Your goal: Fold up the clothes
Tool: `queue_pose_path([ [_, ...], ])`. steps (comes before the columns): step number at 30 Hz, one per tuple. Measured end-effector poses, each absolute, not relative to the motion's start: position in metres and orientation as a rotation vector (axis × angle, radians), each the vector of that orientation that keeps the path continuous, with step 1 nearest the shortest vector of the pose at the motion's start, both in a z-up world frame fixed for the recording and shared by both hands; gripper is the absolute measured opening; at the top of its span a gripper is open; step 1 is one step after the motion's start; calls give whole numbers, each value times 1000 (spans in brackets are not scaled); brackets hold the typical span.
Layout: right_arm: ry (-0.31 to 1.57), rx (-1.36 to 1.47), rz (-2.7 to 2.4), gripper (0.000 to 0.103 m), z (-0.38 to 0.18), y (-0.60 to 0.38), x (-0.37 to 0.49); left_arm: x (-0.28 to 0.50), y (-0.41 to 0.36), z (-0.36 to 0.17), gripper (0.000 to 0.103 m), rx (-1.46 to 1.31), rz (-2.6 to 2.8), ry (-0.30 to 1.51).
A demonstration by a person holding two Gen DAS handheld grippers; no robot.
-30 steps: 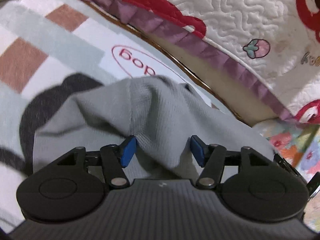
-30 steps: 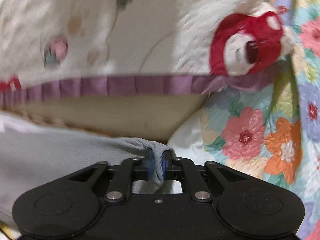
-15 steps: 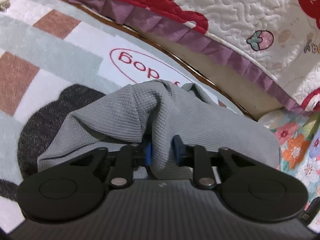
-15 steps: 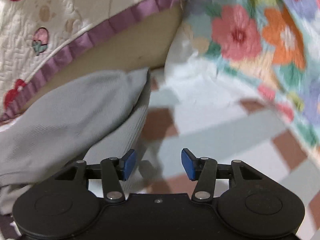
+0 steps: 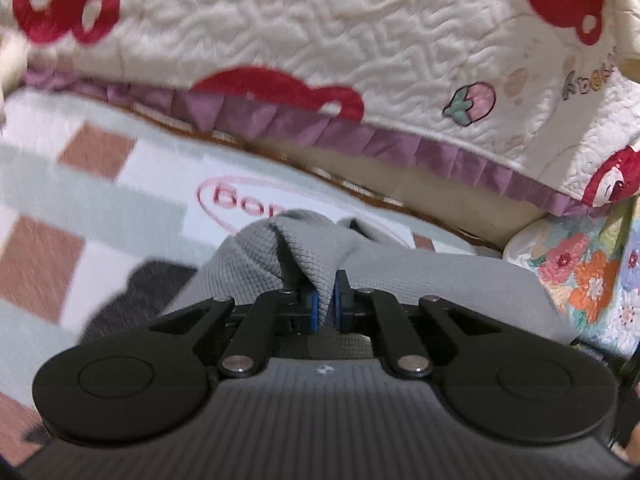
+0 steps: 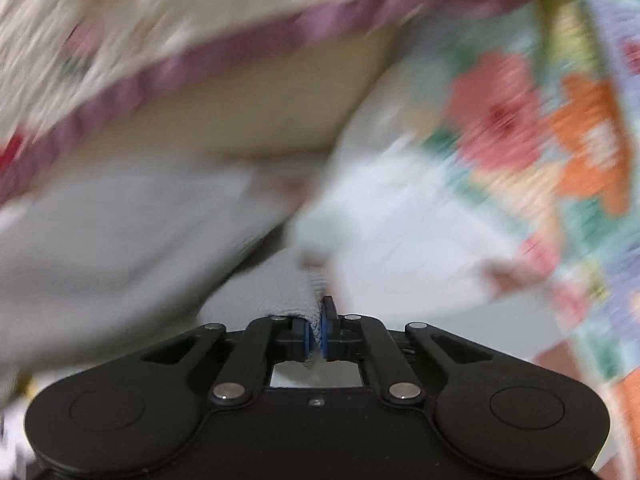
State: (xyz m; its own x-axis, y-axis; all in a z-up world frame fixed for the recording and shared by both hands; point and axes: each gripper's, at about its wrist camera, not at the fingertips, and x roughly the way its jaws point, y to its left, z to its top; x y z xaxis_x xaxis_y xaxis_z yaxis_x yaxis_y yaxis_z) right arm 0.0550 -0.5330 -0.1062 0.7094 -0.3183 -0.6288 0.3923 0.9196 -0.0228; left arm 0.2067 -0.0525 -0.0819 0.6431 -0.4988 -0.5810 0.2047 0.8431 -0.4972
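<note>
**Both grippers clamped on a grey garment lying on a patterned blanket**

A cream quilted cover (image 5: 320,32) fills the far side of the scene. It carries red cartoon shapes and a small strawberry, and it ends in a pleated purple frill (image 5: 360,136). Below the frill runs a plain beige panel (image 6: 260,112). To the right lies a floral quilt (image 5: 592,272) with pink and orange flowers on a pale ground; in the right wrist view it is heavily blurred.

The working surface is a soft blanket (image 5: 80,200) in pale green, white and brown squares, with a dark patch and a red oval holding lettering.

On this blanket lies the grey knit garment (image 5: 440,280), rumpled, in front of the beige panel and just beside the floral quilt.

The left gripper (image 5: 325,304) has its blue pads pressed together on a raised fold of the garment. The right gripper (image 6: 316,332) is likewise pinched shut on a bunched edge of it.
</note>
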Motion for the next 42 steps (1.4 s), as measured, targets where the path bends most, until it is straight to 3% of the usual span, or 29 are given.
queue_pose_path([
  [3,521,40,-637,5,-76,-560,50,209,-46,-80,7,-432,-407,788],
  [6,503,33,-777,23,-74,-589,47,210,-47,-87,7,-452,-403,815],
  [8,533,186,-715,35,-82,-600,37,210,-50,-91,7,-459,-402,831],
  [9,533,258,-678,46,-88,-599,30,209,-51,-93,6,-456,-398,835],
  [10,533,321,-638,49,-94,-596,23,209,-52,-94,6,-453,-393,839],
  [17,633,696,-164,55,-170,-548,15,210,-46,-99,7,-510,-381,864],
  [22,668,662,-132,63,-188,-527,50,210,-44,-105,7,-555,-391,879],
  [26,611,769,-120,62,-194,-544,73,212,-40,-116,9,-612,-384,896],
  [27,613,839,-84,41,-195,-548,73,211,-40,-120,10,-607,-365,902],
  [28,610,921,-48,9,-196,-548,73,210,-41,-124,10,-588,-345,915],
  [30,562,984,-1,9,-185,-539,65,212,-45,-130,10,-560,-323,943],
  [38,555,655,-19,9,-134,-502,25,211,-45,-124,10,-586,-353,950],
  [42,572,669,-30,8,-130,-506,13,213,-45,-130,24,-609,-343,966],
])
